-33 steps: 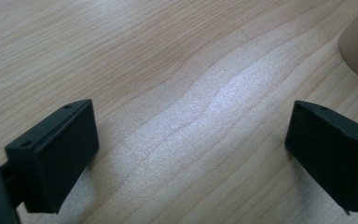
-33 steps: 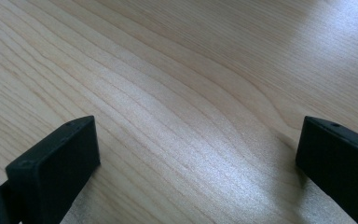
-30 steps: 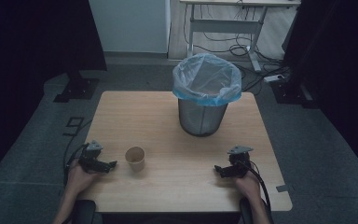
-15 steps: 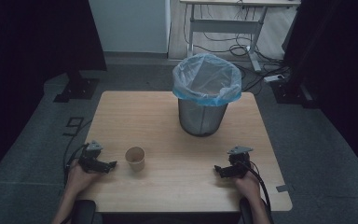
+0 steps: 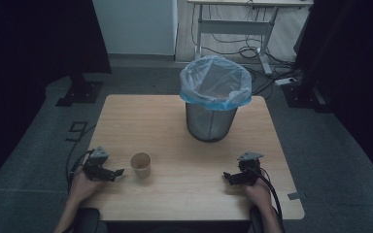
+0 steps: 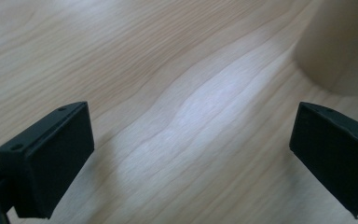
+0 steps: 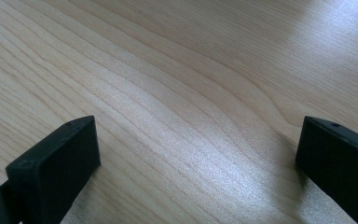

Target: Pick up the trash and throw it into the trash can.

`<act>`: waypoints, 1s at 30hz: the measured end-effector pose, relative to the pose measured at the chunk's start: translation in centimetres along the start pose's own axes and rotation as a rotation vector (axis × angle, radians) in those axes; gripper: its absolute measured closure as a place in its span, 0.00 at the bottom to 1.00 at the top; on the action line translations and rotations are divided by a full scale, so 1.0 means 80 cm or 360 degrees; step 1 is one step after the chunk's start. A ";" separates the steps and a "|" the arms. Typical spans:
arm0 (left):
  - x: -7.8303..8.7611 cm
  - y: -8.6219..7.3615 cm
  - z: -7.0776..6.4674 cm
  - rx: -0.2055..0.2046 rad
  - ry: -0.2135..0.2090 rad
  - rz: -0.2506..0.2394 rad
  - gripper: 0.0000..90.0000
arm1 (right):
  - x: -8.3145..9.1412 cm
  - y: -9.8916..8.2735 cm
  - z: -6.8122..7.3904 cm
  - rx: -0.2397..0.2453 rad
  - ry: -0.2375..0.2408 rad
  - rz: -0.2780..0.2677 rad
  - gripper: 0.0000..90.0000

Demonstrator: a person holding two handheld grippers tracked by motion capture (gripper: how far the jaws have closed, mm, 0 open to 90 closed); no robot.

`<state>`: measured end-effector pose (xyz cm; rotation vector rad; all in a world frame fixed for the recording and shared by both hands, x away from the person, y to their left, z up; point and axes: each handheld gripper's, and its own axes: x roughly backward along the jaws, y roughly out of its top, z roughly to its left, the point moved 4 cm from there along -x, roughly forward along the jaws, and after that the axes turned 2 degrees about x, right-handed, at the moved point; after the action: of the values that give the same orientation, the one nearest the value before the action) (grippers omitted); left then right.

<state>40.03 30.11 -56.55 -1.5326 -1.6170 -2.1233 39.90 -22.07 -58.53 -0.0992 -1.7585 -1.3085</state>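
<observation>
A tan paper cup (image 5: 141, 164) stands upright on the wooden table (image 5: 175, 126), near its front left. My left gripper (image 5: 118, 172) rests on the table just left of the cup, open, its jaws pointing toward it. In the left gripper view the cup (image 6: 340, 44) fills the upper right corner, beyond the wide-apart jaws. My right gripper (image 5: 227, 176) lies at the front right, open, with only bare wood (image 7: 191, 116) between its jaws. A metal mesh bin (image 5: 211, 119) lined with a blue plastic bag (image 5: 215, 81) stands at the back centre-right.
Cables trail from both grippers off the table's front edge. Behind the table a white desk frame (image 5: 233, 19) stands over floor cables and a power strip (image 5: 286, 80). Dark curtains and a black stand base (image 5: 80, 92) flank the table.
</observation>
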 end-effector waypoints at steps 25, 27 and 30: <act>-0.005 0.027 -0.064 -0.0144 -0.0224 -0.0062 0.00 | 0.000 0.000 0.001 -0.0001 -0.0002 0.0000 0.00; -0.006 0.030 -0.068 -0.0149 -0.0238 -0.0066 0.00 | 0.000 0.000 0.001 -0.0001 -0.0002 0.0000 0.00; -0.009 0.035 -0.073 -0.0159 -0.0243 -0.0071 0.00 | 0.000 0.000 0.001 -0.0001 -0.0002 0.0000 0.00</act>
<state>38.17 24.08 -54.84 -1.7444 -1.6277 -2.1901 39.83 -22.06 -58.53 -0.1004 -1.7590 -1.3094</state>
